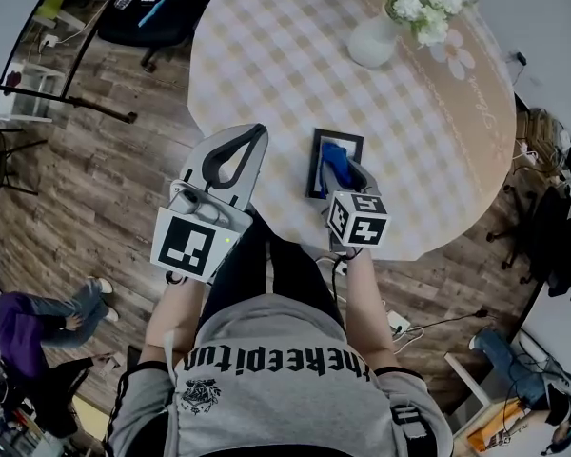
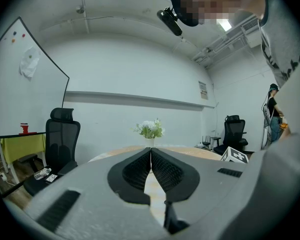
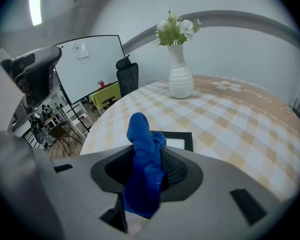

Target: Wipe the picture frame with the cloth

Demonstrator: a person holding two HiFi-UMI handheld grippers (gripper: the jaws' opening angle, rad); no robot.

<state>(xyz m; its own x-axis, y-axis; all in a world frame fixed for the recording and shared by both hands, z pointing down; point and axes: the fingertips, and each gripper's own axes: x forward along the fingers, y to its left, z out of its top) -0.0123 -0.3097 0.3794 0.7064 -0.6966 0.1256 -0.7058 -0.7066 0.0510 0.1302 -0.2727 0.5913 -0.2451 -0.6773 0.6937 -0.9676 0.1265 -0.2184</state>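
Right gripper view: right gripper jaws clamp the blue cloth over the black picture frame on the checked table. Left gripper jaws closed together, empty.

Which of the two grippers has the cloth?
The right gripper: its fingers clamp the cloth; the left gripper is shut on nothing.

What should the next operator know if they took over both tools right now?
Left tool: shut, empty, held at the table's near edge.
Right tool: shut on the blue cloth.
Picture frame: flat on the round table, directly under the cloth.
Done: cloth gripped and positioned over the frame.
Left: wipe the frame. Whether the cloth touches it yet cannot be told.
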